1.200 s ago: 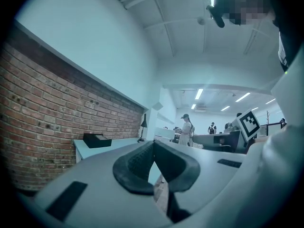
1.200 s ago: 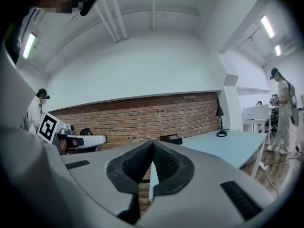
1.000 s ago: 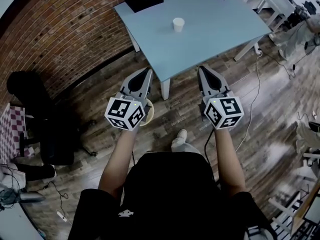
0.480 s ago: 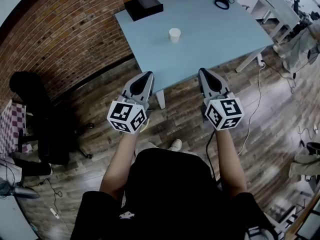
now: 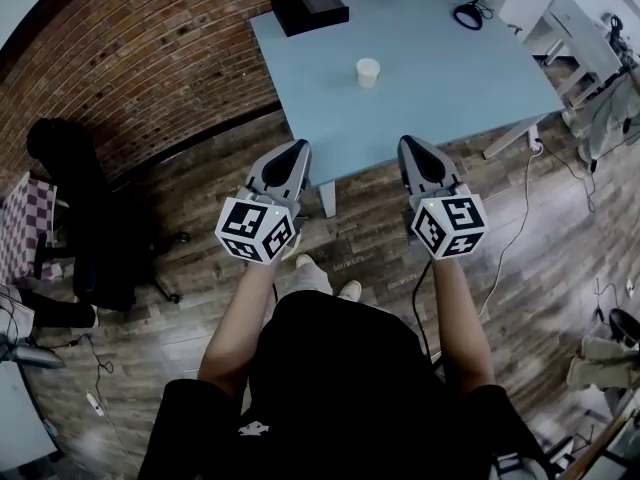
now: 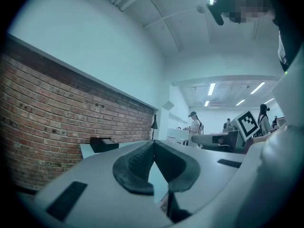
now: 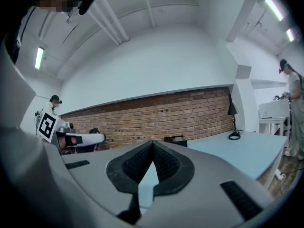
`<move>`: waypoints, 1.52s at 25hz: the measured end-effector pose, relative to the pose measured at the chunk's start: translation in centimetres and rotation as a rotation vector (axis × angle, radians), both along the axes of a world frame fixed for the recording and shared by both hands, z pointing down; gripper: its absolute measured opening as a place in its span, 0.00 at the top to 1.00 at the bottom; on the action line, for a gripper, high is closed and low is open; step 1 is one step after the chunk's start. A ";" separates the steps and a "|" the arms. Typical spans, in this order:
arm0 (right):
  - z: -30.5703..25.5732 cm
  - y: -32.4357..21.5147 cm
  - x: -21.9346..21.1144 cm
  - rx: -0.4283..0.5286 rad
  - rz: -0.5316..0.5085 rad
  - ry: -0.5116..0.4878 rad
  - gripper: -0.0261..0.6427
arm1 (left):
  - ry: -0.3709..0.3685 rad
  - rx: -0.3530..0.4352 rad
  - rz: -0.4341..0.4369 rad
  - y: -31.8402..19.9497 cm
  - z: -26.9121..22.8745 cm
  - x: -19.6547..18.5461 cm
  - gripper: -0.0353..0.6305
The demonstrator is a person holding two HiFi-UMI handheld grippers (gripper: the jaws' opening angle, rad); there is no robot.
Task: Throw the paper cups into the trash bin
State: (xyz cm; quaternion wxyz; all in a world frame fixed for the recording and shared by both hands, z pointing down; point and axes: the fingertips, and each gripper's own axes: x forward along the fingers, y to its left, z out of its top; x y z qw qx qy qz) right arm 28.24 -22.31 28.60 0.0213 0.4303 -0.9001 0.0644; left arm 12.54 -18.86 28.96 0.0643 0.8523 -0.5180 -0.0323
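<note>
Seen from above, a person in a black top holds a grey, wedge-shaped left tool and right tool side by side, both pointing forward. Each carries a cube printed with black-and-white square markers at its rear.

In the left gripper view, the left tool's two dark, finely ribbed pads are pressed together at their tips, with nothing between them. In the right gripper view, the right tool's pads meet in the same way and are likewise empty.

A small white paper cup stands upright ahead of both tools, between the lines along which they point and well apart from their tips. It rests on a smooth, pale blue rectangular worktop, whose near edge lies just beyond the tool tips.

Further ahead of the left tool, a flat black box sits at the worktop's far corner. A rough red brick wall runs off to the left of the left tool, with a black chair out to that side. Below the tools is a floor of dark wooden planks.
</note>
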 end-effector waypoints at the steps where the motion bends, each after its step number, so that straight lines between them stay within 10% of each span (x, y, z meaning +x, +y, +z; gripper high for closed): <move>1: 0.1 -0.1 -0.5 -0.002 -0.007 0.004 0.96 | 0.000 -0.001 -0.006 -0.1 0.1 -0.4 0.93; 38: 3.7 -17.1 -11.8 -0.090 0.037 0.119 0.96 | 0.058 -0.103 0.002 -14.8 4.8 -14.1 0.93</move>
